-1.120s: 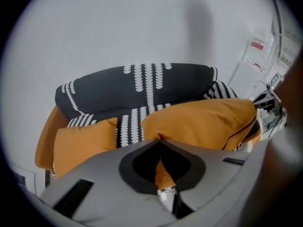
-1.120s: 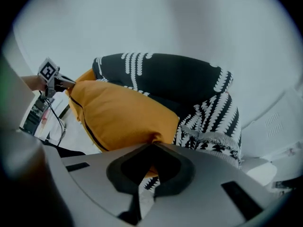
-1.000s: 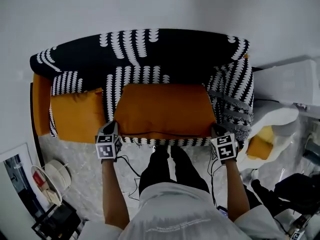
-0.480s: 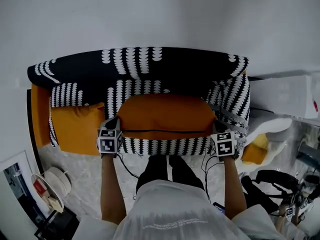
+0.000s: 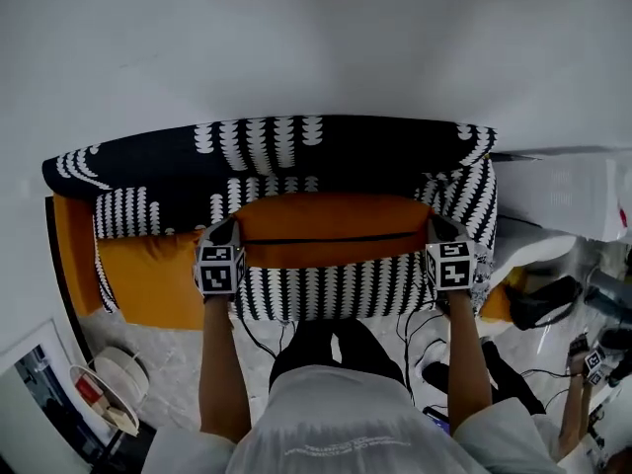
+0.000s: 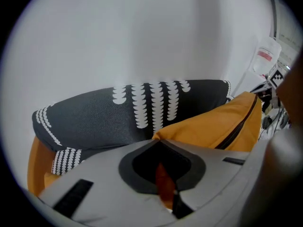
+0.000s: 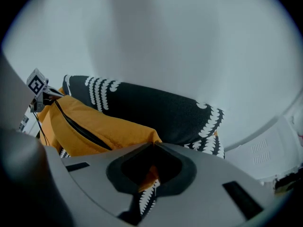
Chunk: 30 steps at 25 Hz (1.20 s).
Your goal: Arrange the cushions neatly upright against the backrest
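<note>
White wall (image 5: 316,38), patterned sofa (image 5: 148,171), orange cushion (image 5: 336,227) gripped

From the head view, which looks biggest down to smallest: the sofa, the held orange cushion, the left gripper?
Largest: the sofa.
Next: the orange cushion.
Smallest: the left gripper, clearly, so nearness to the camera does not blur the order.

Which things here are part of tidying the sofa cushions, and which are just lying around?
Job: held orange cushion; left tool and right tool, shut on its ends; second orange cushion on the seat; sofa backrest.
Lying about: floor cables; white appliance; framed picture.
</note>
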Available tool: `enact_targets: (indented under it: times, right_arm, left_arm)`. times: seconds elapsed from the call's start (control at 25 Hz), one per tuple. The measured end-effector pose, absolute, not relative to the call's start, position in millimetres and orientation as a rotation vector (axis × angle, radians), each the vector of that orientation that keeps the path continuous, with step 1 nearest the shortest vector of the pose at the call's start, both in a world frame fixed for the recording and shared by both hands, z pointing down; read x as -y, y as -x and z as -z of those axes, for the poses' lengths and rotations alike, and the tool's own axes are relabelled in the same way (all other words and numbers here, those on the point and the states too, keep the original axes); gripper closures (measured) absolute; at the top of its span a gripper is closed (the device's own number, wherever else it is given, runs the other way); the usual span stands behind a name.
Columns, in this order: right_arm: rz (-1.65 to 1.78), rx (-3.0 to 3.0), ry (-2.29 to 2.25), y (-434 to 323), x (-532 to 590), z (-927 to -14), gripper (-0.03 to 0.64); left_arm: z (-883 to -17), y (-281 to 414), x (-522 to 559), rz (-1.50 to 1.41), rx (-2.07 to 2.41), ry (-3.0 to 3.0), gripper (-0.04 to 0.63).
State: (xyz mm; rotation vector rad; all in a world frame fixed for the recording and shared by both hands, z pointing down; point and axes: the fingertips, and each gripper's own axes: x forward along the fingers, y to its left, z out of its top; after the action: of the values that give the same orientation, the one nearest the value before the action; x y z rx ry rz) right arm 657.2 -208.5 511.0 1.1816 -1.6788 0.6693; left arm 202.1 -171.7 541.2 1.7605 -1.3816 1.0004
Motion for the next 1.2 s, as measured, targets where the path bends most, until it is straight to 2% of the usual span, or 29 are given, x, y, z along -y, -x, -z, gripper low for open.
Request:
enact_targets:
  times: [0.52, 0.68, 0.84, 1.2]
  right_arm:
    - [-0.672, 1.706, -1.340, -645.3, 303.8, -538.8, 0.606]
    - [-0.712, 1.739, -1.472, -648.8, 323.8, -533.4, 0.606]
    - [-0.560, 1.731, -1.579, -656.5, 341.3, -503.4, 0.502]
    - [-0.532, 1.767, -1.608, -648.2, 297.5, -430.8, 0.500]
  left_arm:
    - [-575.4, -187.7, 269.7, -0.964, 1.381, -1.743, 0.574]
    - [-571.8, -178.3, 287.6, -0.861, 1.483, -1.738, 0.559]
    - [-547.8, -173.3, 301.4, -0.736, 1.585, -1.792, 0.471]
    - [-484.9, -158.7, 266.5, -0.646, 1.717, -1.831, 0.469]
